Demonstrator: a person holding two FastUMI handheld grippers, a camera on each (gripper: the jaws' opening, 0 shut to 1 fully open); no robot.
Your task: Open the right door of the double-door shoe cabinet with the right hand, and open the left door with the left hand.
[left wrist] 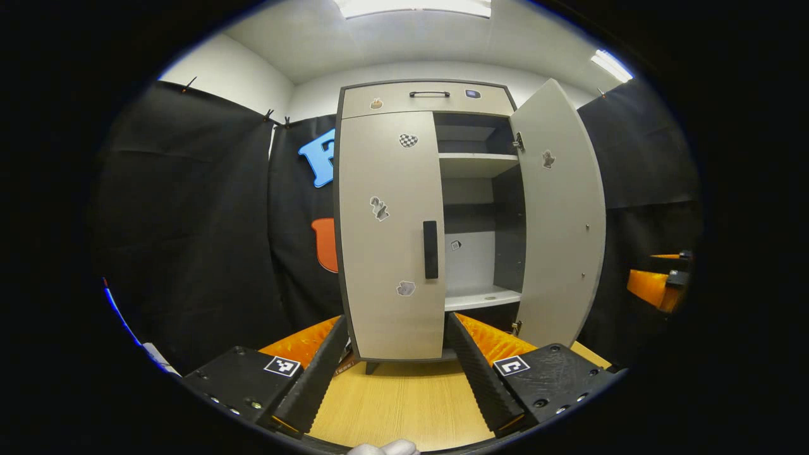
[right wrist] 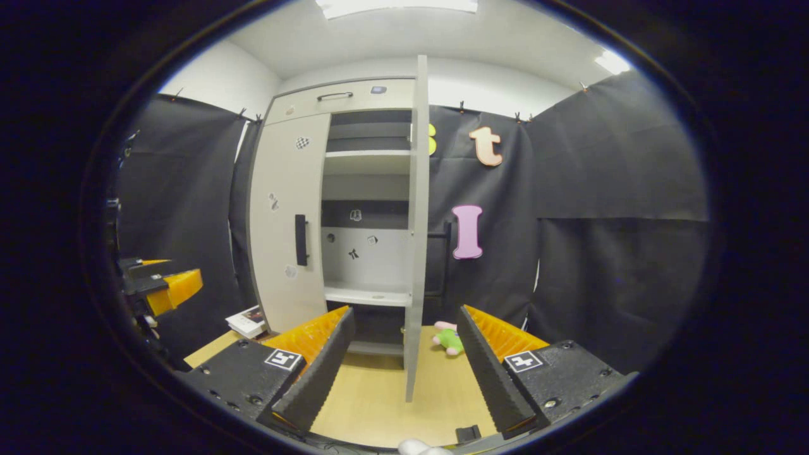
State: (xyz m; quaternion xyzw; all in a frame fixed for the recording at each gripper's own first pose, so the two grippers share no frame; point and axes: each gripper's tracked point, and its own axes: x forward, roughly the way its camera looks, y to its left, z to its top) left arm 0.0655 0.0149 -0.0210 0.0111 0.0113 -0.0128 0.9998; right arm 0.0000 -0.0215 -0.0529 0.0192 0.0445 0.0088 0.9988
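My left gripper [left wrist: 397,379] has its jaws spread wide on nothing, facing the shoe cabinet [left wrist: 430,98] on the desk [left wrist: 398,404]. My right gripper [right wrist: 404,370] is equally wide and empty. The right door [left wrist: 559,221] stands swung open, its shelves [left wrist: 477,165] bare; the left door [left wrist: 392,234] is closed, handle [left wrist: 430,249] untouched. A green plush toy [right wrist: 450,339] lies behind the open door.

The shoe cabinet [left wrist: 430,215] stands at the far edge of a wooden table [left wrist: 404,404]. Its left door [left wrist: 389,234] is closed, with a black handle [left wrist: 430,249] near its right edge. The right door [left wrist: 559,215] is swung wide open, baring pale shelves [left wrist: 477,165] inside. The left gripper [left wrist: 395,373] sits near, its fingers spread apart and holding nothing. Far right, part of the other gripper [left wrist: 657,281] shows orange.
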